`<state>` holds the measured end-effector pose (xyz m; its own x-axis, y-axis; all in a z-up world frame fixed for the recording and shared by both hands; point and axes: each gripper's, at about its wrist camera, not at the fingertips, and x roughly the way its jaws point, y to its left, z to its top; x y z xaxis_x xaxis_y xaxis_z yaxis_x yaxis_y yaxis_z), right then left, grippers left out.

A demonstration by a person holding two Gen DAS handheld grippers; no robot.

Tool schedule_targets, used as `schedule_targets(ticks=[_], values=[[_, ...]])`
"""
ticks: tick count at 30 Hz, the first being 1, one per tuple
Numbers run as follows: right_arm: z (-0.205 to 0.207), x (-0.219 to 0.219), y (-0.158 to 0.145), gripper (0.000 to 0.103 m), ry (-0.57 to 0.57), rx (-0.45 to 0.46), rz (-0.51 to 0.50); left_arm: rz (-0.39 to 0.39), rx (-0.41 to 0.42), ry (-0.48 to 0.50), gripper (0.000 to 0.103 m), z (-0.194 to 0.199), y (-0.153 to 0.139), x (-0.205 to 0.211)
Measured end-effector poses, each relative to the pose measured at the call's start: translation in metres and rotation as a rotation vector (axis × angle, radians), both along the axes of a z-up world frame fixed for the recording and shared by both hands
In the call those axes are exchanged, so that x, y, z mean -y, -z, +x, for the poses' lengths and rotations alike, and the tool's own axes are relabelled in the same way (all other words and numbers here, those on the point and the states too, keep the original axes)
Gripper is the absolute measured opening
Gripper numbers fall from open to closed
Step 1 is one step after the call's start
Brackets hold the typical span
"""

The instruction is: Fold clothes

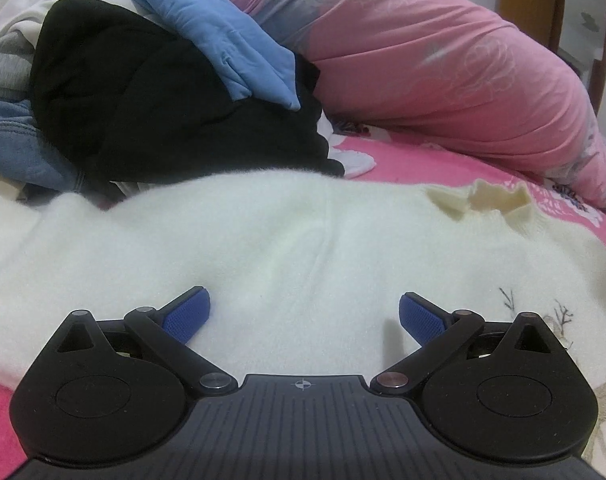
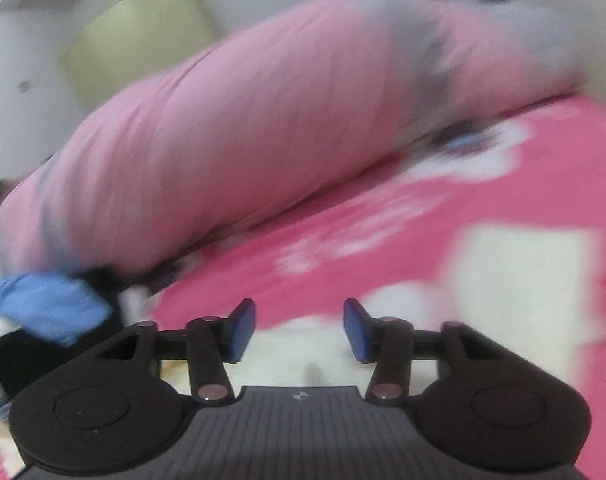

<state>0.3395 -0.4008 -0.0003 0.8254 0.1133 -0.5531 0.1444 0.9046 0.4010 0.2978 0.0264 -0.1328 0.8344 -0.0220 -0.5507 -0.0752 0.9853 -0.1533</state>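
White fluffy sweater (image 1: 263, 240) lies spread on the pink bed sheet (image 1: 403, 156), right under our left claw (image 1: 304, 314), jaws wide apart, nothing between them. Clothes pile at 10 o'clock: black garment (image 1: 143, 92), blue shirt (image 1: 223, 24) on top. Pink duvet (image 1: 443, 60) at 1 o'clock. Right claw (image 2: 299, 330) view is blurred; jaws parted, empty, over the sweater's edge.

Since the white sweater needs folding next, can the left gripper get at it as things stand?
Probably yes. The left gripper is open and sits right over the white sweater, which lies spread on the pink bedsheet. Nothing lies between its fingers and the fabric; the clothes pile sits behind.
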Motion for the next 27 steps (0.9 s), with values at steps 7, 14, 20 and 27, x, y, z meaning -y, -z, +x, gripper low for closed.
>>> schedule_targets(ticks=[7, 14, 20, 27], values=[[-0.028, 0.099, 0.010, 0.061, 0.235, -0.174, -0.087, -0.018, 0.002, 0.003, 0.103, 0.000, 0.002, -0.002], [0.040, 0.082, 0.020, 0.062, 0.236, -0.232, -0.272, -0.022, 0.008, 0.002, 0.103, 0.000, 0.003, -0.002], [0.090, 0.091, 0.060, 0.071, 0.344, -0.359, -0.316, -0.028, 0.014, 0.002, 0.103, -0.001, 0.003, -0.003], [0.086, 0.115, 0.078, 0.056, 0.365, -0.353, -0.115, -0.051, 0.024, 0.002, 0.103, -0.001, 0.005, -0.007]])
